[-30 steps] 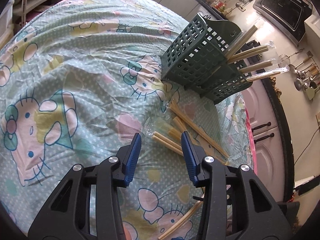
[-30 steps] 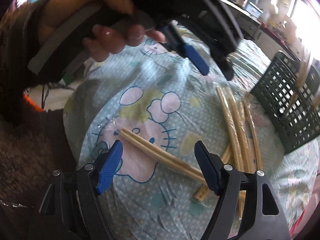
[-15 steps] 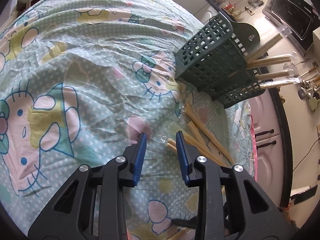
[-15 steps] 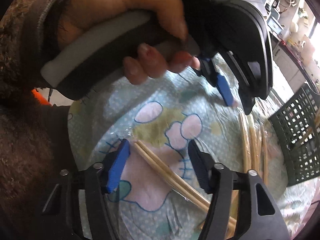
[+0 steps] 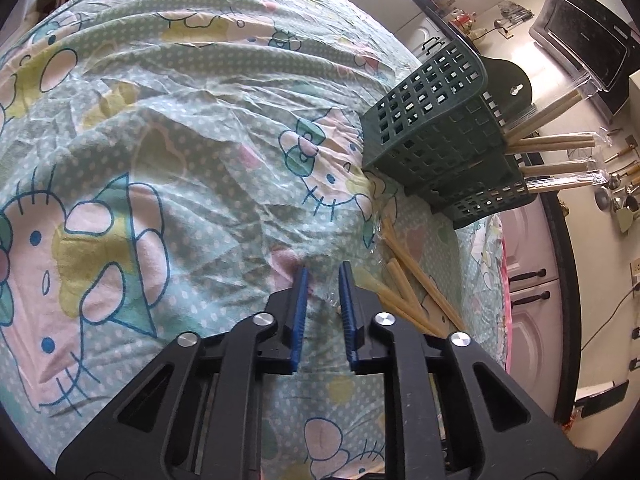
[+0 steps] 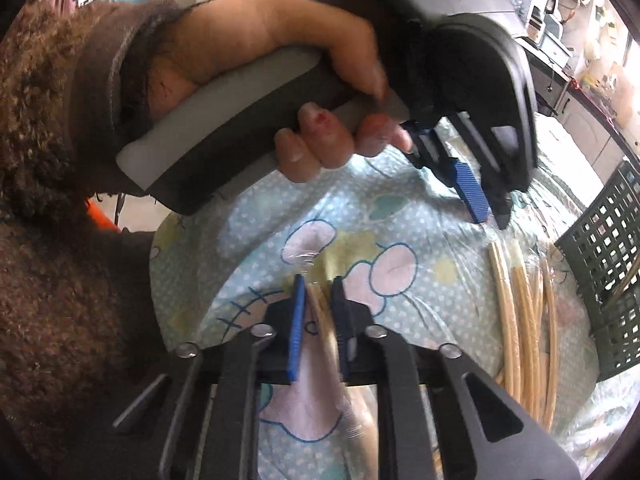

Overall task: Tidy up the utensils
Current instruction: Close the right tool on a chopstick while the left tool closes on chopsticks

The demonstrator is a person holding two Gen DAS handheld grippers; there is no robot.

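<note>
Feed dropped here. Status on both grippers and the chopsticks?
Right gripper closing around wrapped chopsticks. Left gripper narrowed, empty, beside loose pairs. Green basket unobstructed.

Surface (image 5: 208, 128): covered by a wrinkled pale green, white-dotted cloth (image 5: 224, 200) printed with cartoon cat faces in pink, yellow and teal.

Lying directly on it:
- Green lattice basket (image 5: 432, 136), near the far right edge, upright, two tiers; wrapped wooden chopsticks (image 5: 556, 144) project from its top.
- Loose chopsticks (image 5: 416, 280), clear-wrapped, in a cluster on the cloth just in front of the basket; seen from the right wrist as roughly parallel sticks (image 6: 520, 320) beside the basket (image 6: 608, 272).
- One further wrapped pair (image 6: 320, 312), apart from that cluster, nearer the cloth's near edge.
</note>
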